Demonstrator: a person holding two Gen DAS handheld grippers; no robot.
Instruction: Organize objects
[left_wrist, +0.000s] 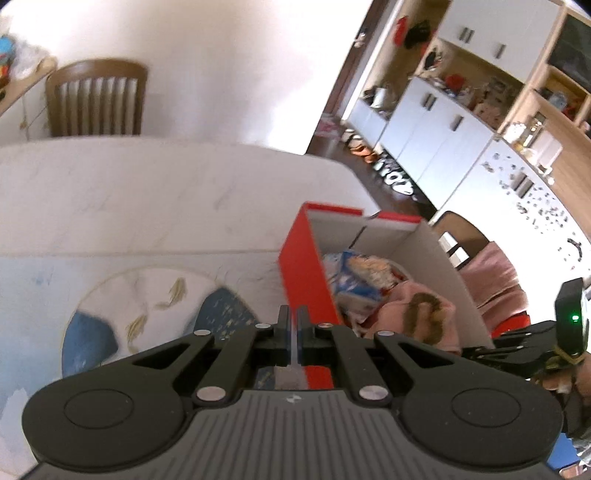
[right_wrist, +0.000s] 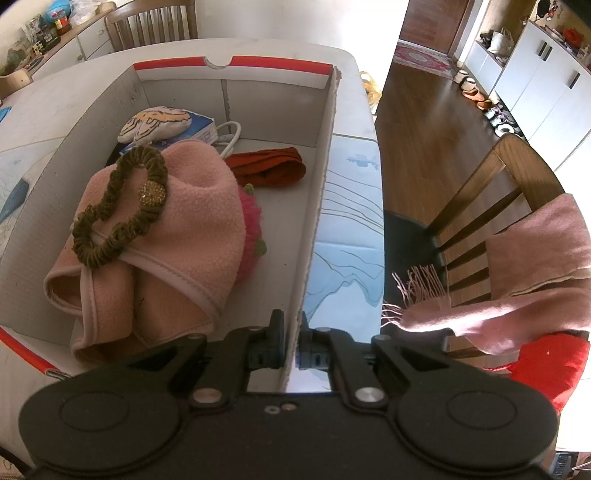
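The box (right_wrist: 325, 155) stands open on the table (right_wrist: 354, 192), red outside and white inside, its near right wall running down to the right claw (right_wrist: 293, 326). That claw is clamped on the wall's top edge, one finger inside the box and one outside. In the box, a folded pink cloth (right_wrist: 192, 229) fills the near left part, and an olive scrunchie (right_wrist: 122, 206) with a gold bead lies on top of it. Just beside the cloth on its right, a magenta fuzzy thing (right_wrist: 251, 225) peeks out, partly hidden. Farther back lie a red cloth (right_wrist: 269, 170), a white cable (right_wrist: 229, 138), a blue packet (right_wrist: 199, 123) and a small printed cushion (right_wrist: 155, 122) resting on the packet. In the left wrist view the box (left_wrist: 306, 266) sits to the right of the left claw (left_wrist: 293, 314), whose fingers are pressed together with nothing between them, above the table's patterned cover (left_wrist: 110, 295). The right claw's body (left_wrist: 535, 343) shows at that view's right edge, by the box. Beside the table stands a wooden chair (right_wrist: 491, 192) with a pink fringed scarf (right_wrist: 517, 288) draped over it. Another chair (left_wrist: 96, 99) stands at the table's far side, against a white wall.
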